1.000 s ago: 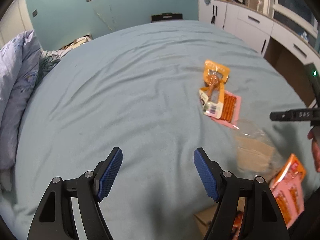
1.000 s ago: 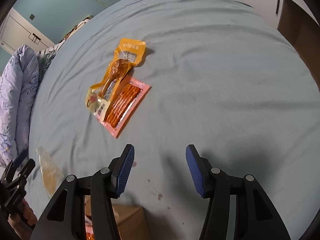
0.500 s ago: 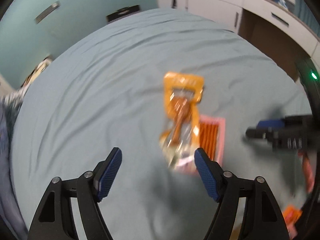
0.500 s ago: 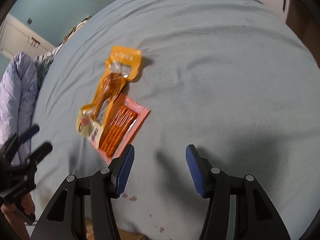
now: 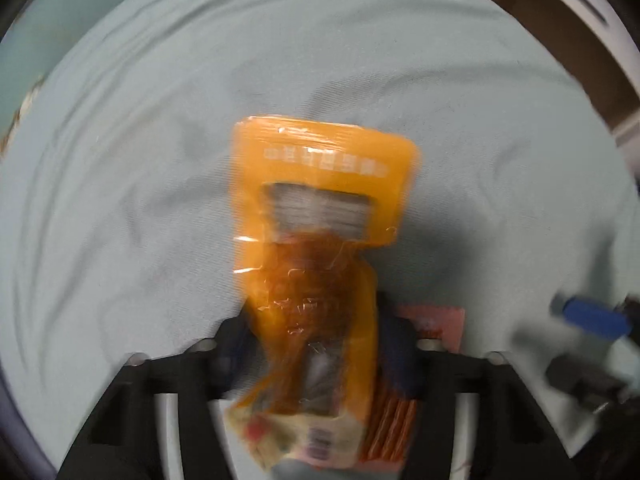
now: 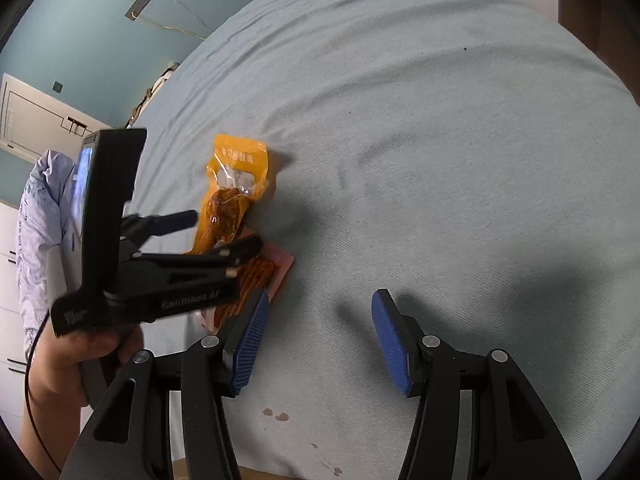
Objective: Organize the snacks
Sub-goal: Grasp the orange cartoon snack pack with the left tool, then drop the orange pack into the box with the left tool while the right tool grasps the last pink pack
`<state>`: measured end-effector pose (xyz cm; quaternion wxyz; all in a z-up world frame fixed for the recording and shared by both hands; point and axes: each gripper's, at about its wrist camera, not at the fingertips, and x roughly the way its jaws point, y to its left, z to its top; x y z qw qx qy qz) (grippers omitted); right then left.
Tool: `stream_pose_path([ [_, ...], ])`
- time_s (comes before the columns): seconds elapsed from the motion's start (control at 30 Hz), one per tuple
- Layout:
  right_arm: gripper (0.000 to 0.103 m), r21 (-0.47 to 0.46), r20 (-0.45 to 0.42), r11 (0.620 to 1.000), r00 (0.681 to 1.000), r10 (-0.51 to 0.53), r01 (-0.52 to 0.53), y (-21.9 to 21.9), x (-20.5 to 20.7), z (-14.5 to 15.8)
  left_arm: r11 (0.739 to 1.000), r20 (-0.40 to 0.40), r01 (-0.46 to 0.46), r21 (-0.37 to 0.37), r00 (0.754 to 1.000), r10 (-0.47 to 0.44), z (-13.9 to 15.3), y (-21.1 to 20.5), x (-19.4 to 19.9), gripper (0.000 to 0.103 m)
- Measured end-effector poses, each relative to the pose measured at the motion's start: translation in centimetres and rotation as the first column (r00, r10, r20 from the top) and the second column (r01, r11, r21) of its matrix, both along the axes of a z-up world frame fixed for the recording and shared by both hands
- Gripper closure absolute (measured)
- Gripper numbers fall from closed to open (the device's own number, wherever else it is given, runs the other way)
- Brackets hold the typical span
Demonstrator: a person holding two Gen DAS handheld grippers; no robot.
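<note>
An orange snack packet lies lengthwise on the light-blue bed sheet, partly over a pink packet of sticks. My left gripper points straight down over the orange packet's lower half. Its jaws are closing, and the blurred pads meet the packet's two edges. In the right wrist view a hand holds that left gripper astride the orange packet, with the pink packet under it. My right gripper hovers open just to the right, with nothing between its blue pads.
A crumpled pale quilt lies along the bed's left side. White cabinets stand past the far right edge. A strip of cardboard box shows at the near edge, and small reddish stains mark the sheet.
My left gripper swept right and down onto the orange packet, and its jaws narrowed around it. The right gripper drifted slightly toward the packets, still open.
</note>
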<state>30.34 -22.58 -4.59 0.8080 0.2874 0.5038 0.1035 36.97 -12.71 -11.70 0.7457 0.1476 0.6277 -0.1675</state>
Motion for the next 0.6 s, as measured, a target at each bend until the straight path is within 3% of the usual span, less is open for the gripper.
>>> stream_pose_path([
  [0.1, 0.051, -0.003, -0.008, 1.000, 1.000, 0.006, -0.006, 0.3, 0.2, -0.2, 0.998, -0.017, -0.048, -0.033, 0.999, 0.047, 0.8, 1.0, 0.2, 0.065],
  [0.17, 0.051, 0.001, -0.011, 1.000, 1.000, 0.014, -0.014, 0.4, 0.2, -0.2, 0.999, 0.019, -0.043, -0.020, 0.999, 0.043, 1.8, 1.5, -0.4, 0.066],
  [0.27, 0.051, 0.016, -0.016, 1.000, 1.000, 0.026, -0.025, 0.5, 0.2, -0.2, 0.995, 0.066, -0.074, -0.070, 0.995, 0.079, 4.6, 3.5, -1.9, 0.066],
  [0.4, 0.051, 0.039, -0.027, 0.998, 0.998, 0.055, -0.054, 0.7, 0.6, -0.5, 0.975, 0.125, -0.151, -0.162, 0.977, 0.172, 10.0, 7.8, -5.1, 0.066],
  [0.53, 0.051, 0.085, -0.021, 0.991, 0.994, 0.107, -0.105, 1.7, 1.7, -1.2, 0.967, 0.231, -0.140, -0.211, 0.955, 0.189, 16.3, 11.9, -10.8, 0.066],
  [0.6, 0.051, 0.093, -0.033, 0.988, 0.991, 0.128, -0.125, 2.0, 2.9, -1.8, 0.957, 0.241, -0.139, -0.255, 0.949, 0.202, 18.6, 13.2, -13.8, 0.065],
])
